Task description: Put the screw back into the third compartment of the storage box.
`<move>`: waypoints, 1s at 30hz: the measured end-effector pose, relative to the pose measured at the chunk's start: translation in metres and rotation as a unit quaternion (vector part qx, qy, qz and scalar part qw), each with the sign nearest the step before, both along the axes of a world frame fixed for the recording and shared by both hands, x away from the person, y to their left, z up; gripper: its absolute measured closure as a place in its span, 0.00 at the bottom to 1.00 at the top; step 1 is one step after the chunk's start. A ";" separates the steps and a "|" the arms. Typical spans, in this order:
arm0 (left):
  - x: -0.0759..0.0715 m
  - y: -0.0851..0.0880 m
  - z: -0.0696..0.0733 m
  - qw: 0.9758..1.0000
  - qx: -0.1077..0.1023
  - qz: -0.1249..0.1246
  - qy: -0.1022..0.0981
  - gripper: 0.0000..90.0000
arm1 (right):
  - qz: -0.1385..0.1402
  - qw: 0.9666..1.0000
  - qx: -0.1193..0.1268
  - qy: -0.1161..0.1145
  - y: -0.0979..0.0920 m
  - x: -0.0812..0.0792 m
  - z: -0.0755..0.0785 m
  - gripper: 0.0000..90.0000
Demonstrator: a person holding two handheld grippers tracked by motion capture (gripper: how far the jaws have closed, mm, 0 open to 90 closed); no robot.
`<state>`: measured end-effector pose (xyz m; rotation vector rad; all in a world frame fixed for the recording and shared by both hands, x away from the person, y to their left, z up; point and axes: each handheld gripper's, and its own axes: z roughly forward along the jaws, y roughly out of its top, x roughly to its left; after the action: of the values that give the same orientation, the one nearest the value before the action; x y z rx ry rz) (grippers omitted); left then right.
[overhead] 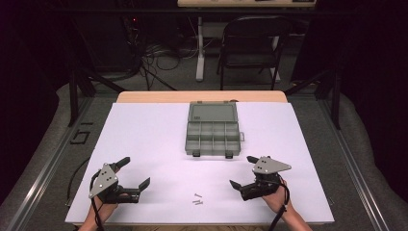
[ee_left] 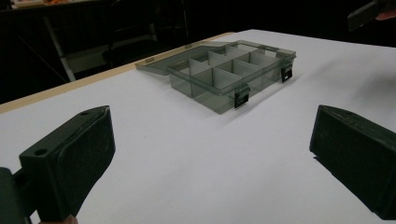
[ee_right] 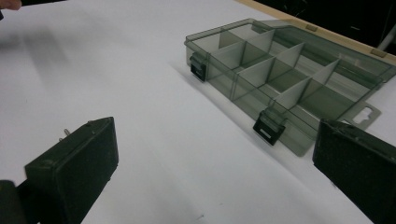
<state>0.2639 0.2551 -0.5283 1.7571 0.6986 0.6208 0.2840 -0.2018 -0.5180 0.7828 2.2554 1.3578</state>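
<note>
Both my grippers, left gripper (overhead: pixel 135 172) and right gripper (overhead: pixel 242 172), sit wide open and empty, flanking the screws (overhead: pixel 197 198) so either can grab them for the open organizer box (overhead: pixel 213 130).

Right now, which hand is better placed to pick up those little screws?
Probably the right gripper: the screws lie slightly nearer it than the left gripper, and they peek out beside its jaw in the right gripper view. Both grippers are open and empty.

Left tongs (overhead: pixel 133 171) and right tongs (overhead: pixel 243 171) low, level, jaws wide apart, empty
</note>
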 end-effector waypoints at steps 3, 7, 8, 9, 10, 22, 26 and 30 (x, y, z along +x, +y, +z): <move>0.000 0.000 0.000 1.000 0.000 0.000 0.000 0.00 | 0.009 1.000 -0.009 0.008 0.008 0.003 0.000 0.00; 0.000 -0.002 -0.001 1.000 -0.001 0.000 0.002 0.00 | 0.028 0.999 -0.019 0.020 0.019 0.007 -0.001 0.00; 0.000 -0.002 -0.001 1.000 0.000 -0.001 0.002 0.00 | 0.033 0.999 -0.022 0.024 0.022 0.008 -0.002 0.00; 0.001 -0.002 -0.001 1.000 0.000 -0.001 0.002 0.00 | 0.038 0.999 -0.026 0.028 0.024 0.009 -0.002 0.00; 0.001 -0.002 -0.001 1.000 0.001 -0.002 0.002 0.00 | 0.043 0.998 -0.029 0.033 0.027 0.010 -0.002 0.00; 0.001 -0.001 0.000 1.000 0.001 -0.004 0.001 0.00 | 0.088 0.991 -0.072 0.074 0.057 0.019 -0.003 0.00; 0.001 -0.002 -0.001 1.000 0.000 -0.005 0.003 0.00 | 0.103 0.986 -0.094 0.092 0.071 0.023 -0.002 0.00; 0.001 -0.002 0.000 1.000 0.000 -0.006 0.003 0.00 | 0.107 0.983 -0.109 0.103 0.080 0.024 0.000 0.00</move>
<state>0.2646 0.2535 -0.5288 1.7629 0.6927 0.6080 0.3081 -0.1219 -0.5180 0.6446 2.6622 1.1332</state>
